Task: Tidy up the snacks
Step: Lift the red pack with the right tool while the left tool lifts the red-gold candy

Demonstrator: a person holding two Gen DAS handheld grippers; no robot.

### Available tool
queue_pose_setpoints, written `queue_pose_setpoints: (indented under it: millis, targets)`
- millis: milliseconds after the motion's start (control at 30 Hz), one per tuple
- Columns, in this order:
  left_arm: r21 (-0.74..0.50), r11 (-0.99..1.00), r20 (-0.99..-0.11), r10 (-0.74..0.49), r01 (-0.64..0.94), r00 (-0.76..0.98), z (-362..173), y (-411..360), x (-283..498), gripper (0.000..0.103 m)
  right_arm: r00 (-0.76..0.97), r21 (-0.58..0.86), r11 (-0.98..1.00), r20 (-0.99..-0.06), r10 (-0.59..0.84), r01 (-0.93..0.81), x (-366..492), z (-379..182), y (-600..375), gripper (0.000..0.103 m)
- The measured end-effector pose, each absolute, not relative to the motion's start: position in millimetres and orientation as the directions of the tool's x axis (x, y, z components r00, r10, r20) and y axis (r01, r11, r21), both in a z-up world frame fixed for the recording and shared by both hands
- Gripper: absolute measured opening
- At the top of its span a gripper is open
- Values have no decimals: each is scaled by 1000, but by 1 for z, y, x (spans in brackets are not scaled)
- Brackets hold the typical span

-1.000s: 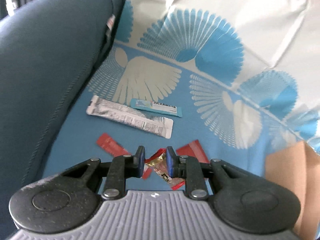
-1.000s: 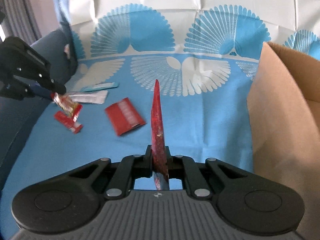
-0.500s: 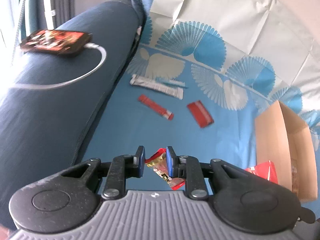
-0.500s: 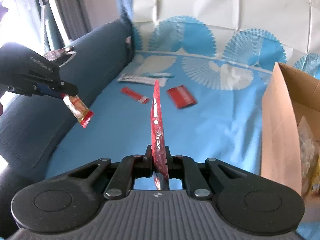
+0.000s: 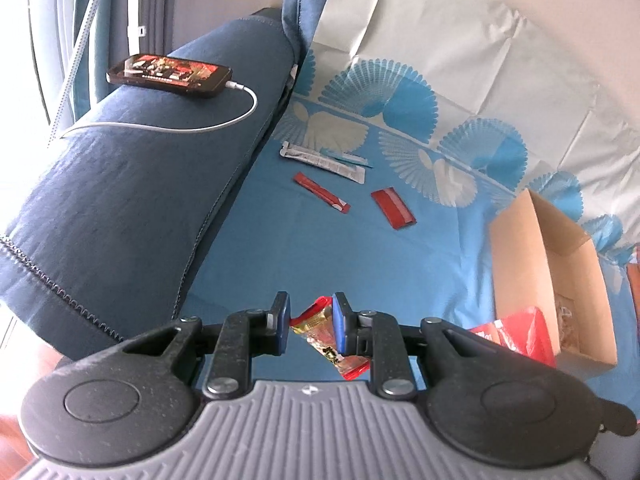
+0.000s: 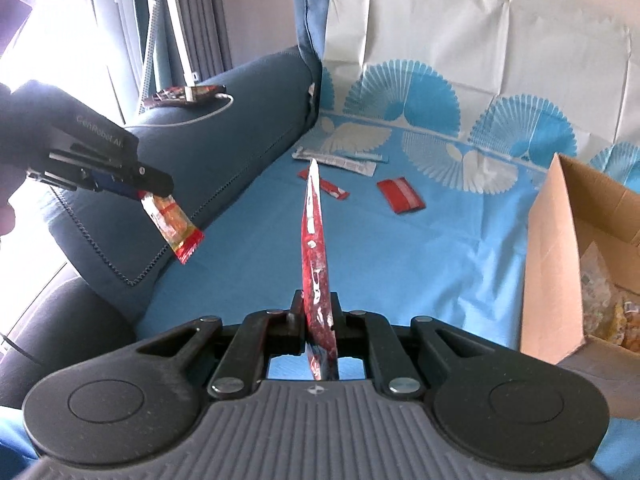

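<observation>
Four snack packets lie on the blue patterned cloth (image 5: 360,264) that covers the sofa seat, beside the dark blue armrest (image 5: 140,184) where a phone (image 5: 170,75) sits with its white cable plugged in. An open cardboard box (image 5: 520,264) stands on the cloth, well apart from them. The packets are a long silver one (image 5: 320,160), a thin light-blue one (image 5: 348,158) touching it, a red stick (image 5: 320,192) and a red sachet (image 5: 394,208). The left claw (image 5: 310,322) is narrowly closed on a red-and-gold snack packet (image 5: 326,338), held above the seat. The right claw (image 6: 318,320) is pinched tight on a flat red packet (image 6: 314,248), seen edge-on.
</observation>
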State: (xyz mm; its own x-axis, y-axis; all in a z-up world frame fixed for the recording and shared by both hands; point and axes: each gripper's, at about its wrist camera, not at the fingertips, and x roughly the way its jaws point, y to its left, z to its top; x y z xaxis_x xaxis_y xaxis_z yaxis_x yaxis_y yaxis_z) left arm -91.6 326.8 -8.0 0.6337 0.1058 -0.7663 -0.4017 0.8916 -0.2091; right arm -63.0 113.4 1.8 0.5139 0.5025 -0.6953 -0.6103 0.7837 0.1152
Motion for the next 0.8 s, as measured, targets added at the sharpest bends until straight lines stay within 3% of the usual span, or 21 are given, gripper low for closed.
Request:
queue_pose_setpoints:
  millis: [800]
  targets:
    - [-208, 901, -739, 109, -380, 665, 6, 308, -110, 25, 558, 107, 794, -655, 509, -599, -80, 13, 97, 10]
